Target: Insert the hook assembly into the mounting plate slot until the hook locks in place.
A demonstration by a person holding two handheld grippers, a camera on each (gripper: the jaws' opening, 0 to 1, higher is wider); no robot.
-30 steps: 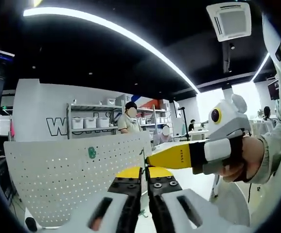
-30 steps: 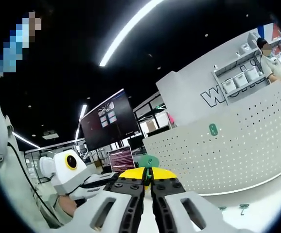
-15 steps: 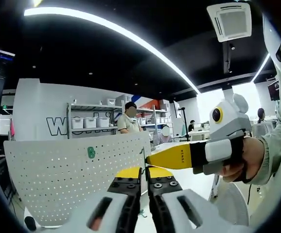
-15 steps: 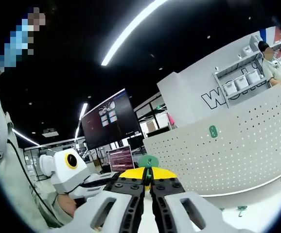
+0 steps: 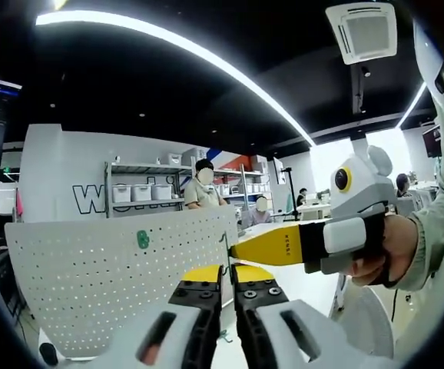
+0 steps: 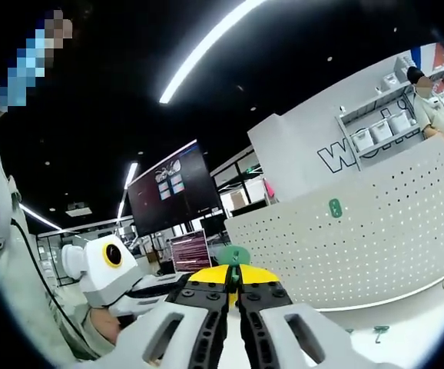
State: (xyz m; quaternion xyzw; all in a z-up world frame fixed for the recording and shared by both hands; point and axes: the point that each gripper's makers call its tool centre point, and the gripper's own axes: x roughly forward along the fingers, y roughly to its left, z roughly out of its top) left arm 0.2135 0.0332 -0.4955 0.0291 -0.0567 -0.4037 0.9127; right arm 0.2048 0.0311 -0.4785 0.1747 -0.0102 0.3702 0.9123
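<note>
The white perforated mounting plate (image 5: 107,284) stands upright; a green hook (image 5: 142,240) is fixed high on it. The same plate (image 6: 360,246) and green hook (image 6: 335,207) are at the right of the right gripper view. My right gripper (image 6: 234,278) is shut on a green hook assembly (image 6: 236,254) that pokes out above its tips. In the left gripper view the right gripper (image 5: 233,250) reaches in from the right, its yellow tips at the plate's right edge. My left gripper (image 5: 227,278) is shut with nothing seen in it, low in front of the plate.
A spare green hook (image 6: 381,331) lies on the white table by the plate's foot. A person's hand (image 5: 383,250) holds the right gripper. Shelves with bins (image 5: 141,192) and people stand far behind.
The right gripper view has shifted slightly, so the plate sits a little lower and more to the left in it. Both grippers stay shut and nearly still.
</note>
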